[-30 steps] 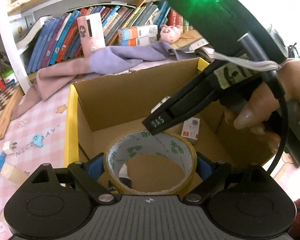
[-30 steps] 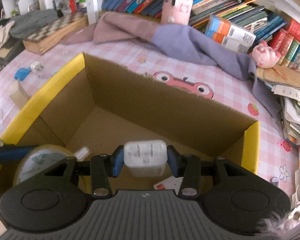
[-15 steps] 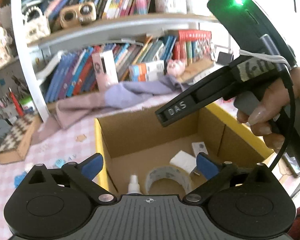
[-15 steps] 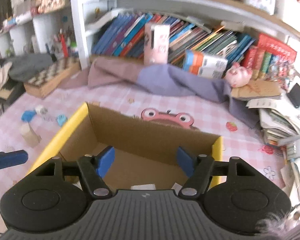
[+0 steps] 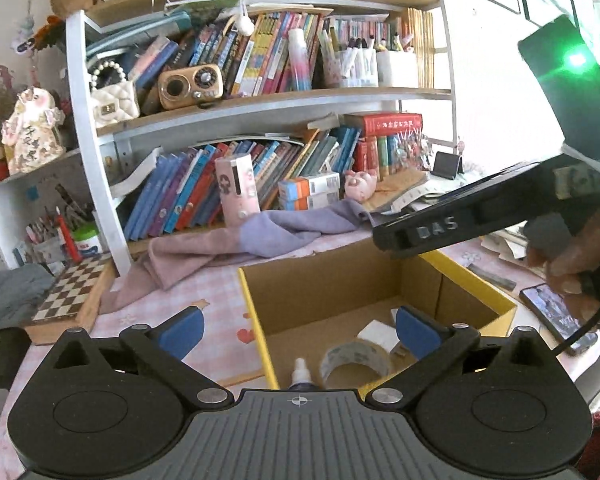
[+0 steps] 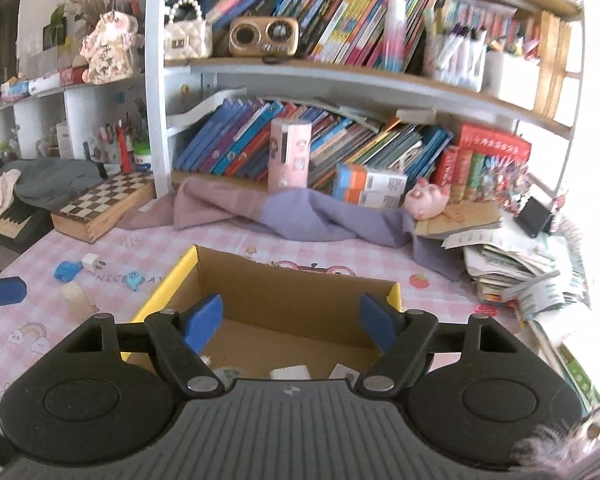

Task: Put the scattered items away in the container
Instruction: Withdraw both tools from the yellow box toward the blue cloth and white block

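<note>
Both grippers, left (image 5: 298, 326) and right (image 6: 290, 320), risen, jaws spread; one tape roll (image 5: 356, 362) inside box (image 5: 476, 284).

small bottle (image 5: 300, 372) in the box (image 5: 476, 284) half hidden behind the gripper body, white block (image 6: 290, 372) and card (image 6: 342, 372) mostly hidden the same way, phone (image 5: 556, 312) partly behind the hand (image 5: 572, 264), shelf things at top right blurred

left wrist: above box (image 5: 380, 292), facing bookshelf (image 5: 260, 96) | right wrist: same heading, near | shared: box (image 6: 296, 304), bookshelf (image 6: 340, 80)
</note>
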Action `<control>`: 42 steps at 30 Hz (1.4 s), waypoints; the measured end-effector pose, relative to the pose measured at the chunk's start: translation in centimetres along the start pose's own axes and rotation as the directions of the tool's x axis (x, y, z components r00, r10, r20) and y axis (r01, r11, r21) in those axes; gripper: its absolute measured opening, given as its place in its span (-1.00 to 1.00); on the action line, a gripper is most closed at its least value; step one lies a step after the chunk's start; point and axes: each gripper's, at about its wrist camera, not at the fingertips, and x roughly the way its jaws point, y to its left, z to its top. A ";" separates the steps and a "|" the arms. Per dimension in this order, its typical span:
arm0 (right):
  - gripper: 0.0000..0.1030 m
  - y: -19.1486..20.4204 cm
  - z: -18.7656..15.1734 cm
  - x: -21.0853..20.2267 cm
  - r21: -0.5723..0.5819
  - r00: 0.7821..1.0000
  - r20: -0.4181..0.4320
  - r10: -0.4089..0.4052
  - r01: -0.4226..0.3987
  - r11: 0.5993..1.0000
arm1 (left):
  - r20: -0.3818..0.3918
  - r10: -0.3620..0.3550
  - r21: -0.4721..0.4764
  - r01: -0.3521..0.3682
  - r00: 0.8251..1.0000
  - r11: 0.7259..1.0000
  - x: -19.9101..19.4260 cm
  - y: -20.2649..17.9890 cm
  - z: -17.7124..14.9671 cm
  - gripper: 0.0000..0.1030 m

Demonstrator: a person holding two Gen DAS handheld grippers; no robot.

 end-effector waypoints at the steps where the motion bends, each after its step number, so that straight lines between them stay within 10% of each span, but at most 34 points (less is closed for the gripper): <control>1: 0.48 0.4 -0.3 -0.5 0.002 1.000 0.007 -0.010 0.010 1.000 | -0.001 -0.002 0.004 0.002 1.000 1.000 -0.4 0.2 -0.2 1.00; 18: 0.58 9.1 -6.1 -8.7 0.114 0.980 0.088 -0.177 0.166 0.980 | 0.033 0.006 -0.026 -0.005 0.999 1.000 -8.7 6.3 -5.4 1.00; 42: 0.69 17.3 -15.1 -14.0 0.101 0.968 -0.127 -0.218 0.232 0.968 | -0.171 0.027 0.018 -0.025 0.985 1.000 -13.8 8.4 -12.6 1.00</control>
